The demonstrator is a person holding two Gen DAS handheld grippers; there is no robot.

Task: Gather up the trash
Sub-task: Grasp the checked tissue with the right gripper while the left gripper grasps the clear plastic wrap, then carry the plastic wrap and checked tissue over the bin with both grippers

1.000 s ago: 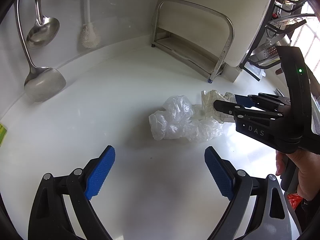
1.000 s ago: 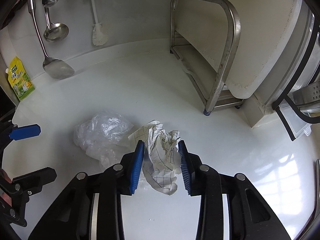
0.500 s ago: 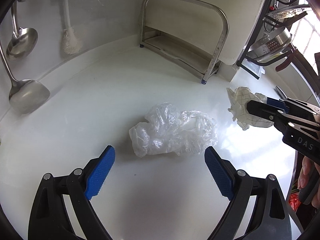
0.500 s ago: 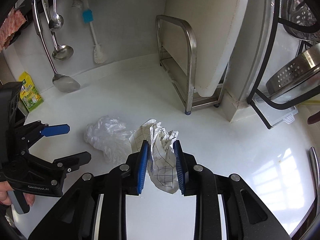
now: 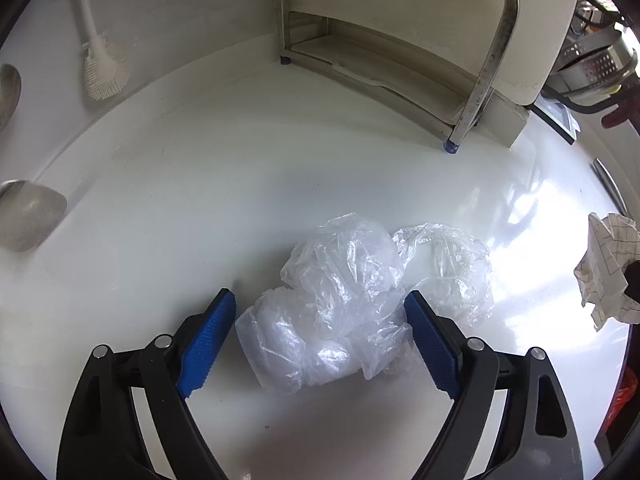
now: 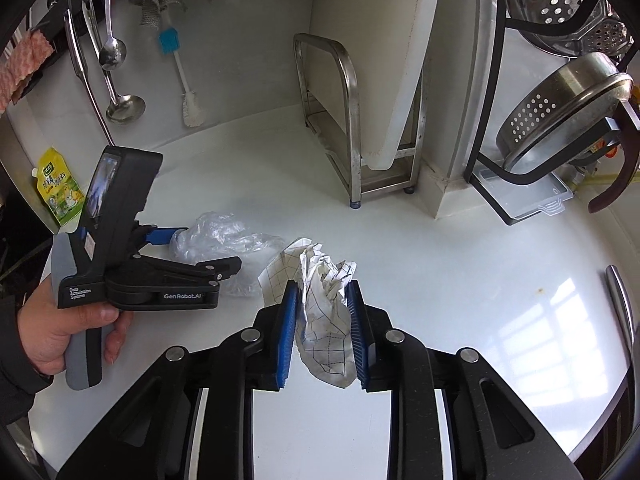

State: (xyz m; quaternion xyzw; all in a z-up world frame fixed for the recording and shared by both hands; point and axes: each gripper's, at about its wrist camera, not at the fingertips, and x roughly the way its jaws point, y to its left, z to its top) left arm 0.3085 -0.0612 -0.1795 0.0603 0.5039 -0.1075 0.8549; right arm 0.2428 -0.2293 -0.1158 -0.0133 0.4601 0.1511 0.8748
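A crumpled clear plastic bag [image 5: 352, 304] lies on the white counter [image 5: 240, 200]. My left gripper [image 5: 320, 298] straddles it, and its jaws are closing. The blue pads [image 5: 208, 336] stand at the bag's two sides without squeezing it. My right gripper [image 6: 322, 286] is shut on a crumpled, grid-printed paper [image 6: 324, 320], held just above the counter. That paper [image 5: 608, 272] shows at the right edge of the left wrist view. In the right wrist view a hand holds the left gripper [image 6: 208, 250] around the plastic bag [image 6: 216, 236], to the left of the paper.
A steel rack [image 6: 352, 120] holding a white cutting board stands at the back. A brush [image 5: 100, 68], ladles [image 6: 124, 108] and a green pouch [image 6: 56, 188] line the back wall. On the right stands a dish rack with a steel colander [image 6: 560, 108].
My left gripper has come forward and down over the plastic bag, and its jaws have narrowed around it. My right gripper has carried the paper up and off to the right.
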